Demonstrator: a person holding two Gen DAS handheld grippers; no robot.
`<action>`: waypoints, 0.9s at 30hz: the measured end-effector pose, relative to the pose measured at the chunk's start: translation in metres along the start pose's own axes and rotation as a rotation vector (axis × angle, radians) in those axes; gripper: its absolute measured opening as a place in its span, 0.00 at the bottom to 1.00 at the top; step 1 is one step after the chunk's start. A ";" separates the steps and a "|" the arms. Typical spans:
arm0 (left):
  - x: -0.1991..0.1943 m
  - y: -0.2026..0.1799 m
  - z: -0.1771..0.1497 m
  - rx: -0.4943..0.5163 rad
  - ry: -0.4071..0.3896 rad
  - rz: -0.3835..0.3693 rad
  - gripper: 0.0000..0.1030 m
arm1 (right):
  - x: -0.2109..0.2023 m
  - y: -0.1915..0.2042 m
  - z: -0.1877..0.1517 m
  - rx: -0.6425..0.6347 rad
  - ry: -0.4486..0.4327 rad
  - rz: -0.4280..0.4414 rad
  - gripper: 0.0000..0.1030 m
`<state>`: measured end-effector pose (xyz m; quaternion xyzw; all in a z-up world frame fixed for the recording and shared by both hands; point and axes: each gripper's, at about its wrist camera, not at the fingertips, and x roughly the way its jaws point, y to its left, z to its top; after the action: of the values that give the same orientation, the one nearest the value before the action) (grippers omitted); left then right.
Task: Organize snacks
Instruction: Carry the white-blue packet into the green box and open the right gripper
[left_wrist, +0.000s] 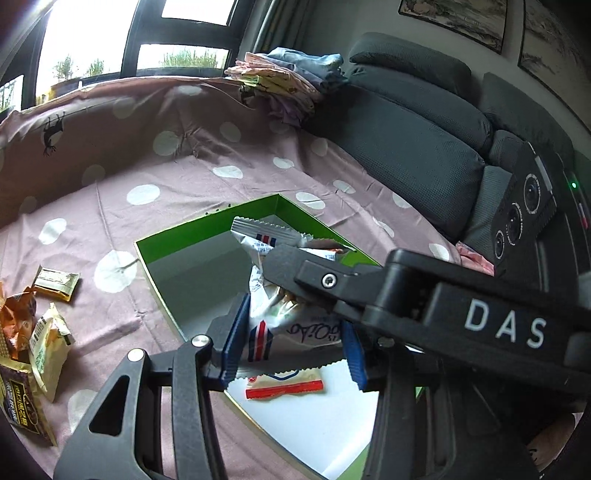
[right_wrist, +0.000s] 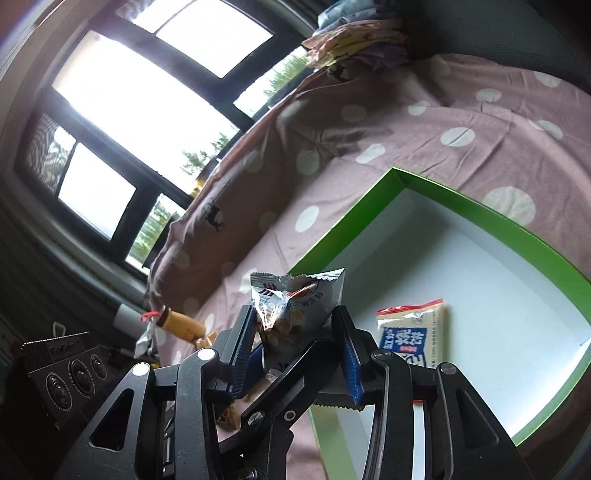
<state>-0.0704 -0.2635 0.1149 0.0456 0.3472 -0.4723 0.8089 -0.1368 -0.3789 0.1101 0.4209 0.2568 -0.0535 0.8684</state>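
Pink polka-dot bedding (left_wrist: 192, 177) covers the bed you work on, with a grey headboard cushion (left_wrist: 413, 140) to the right and a window behind.

From your left wrist camera, the green-rimmed box (left_wrist: 207, 225) lies open on the bedding. One flat packet with a red strip (left_wrist: 284, 386) already rests on its white floor. Your left hand-held gripper (left_wrist: 291, 347) is clamped on a white snack bag (left_wrist: 291, 321), blue pads pressed against its sides, holding it above the box. Your right hand-held gripper (left_wrist: 295, 266) reaches in across it; from this view you cannot tell its state. At the left edge, several loose snack packets (left_wrist: 40, 325) lie on the bedding outside the box, so most of the sorting is left.

From your right wrist camera, that gripper is closed on a crinkled snack bag (right_wrist: 295, 306), which stands up between the pads, near the box's left rim (right_wrist: 347, 229). Whether this is the same bag your left gripper holds, you cannot tell. Inside the box a white and blue packet (right_wrist: 413, 332) lies flat, with plenty of bare floor around it.
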 end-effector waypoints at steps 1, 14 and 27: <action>0.004 0.001 0.000 -0.004 0.012 -0.006 0.45 | 0.001 -0.003 0.000 0.010 0.002 -0.012 0.44; 0.035 -0.002 -0.005 -0.032 0.129 -0.028 0.45 | 0.009 -0.035 0.000 0.120 0.057 -0.100 0.44; 0.047 0.004 -0.012 -0.094 0.178 -0.040 0.45 | 0.020 -0.043 -0.001 0.158 0.107 -0.158 0.44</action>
<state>-0.0587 -0.2909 0.0767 0.0422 0.4402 -0.4654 0.7667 -0.1337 -0.4035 0.0693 0.4687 0.3300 -0.1195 0.8107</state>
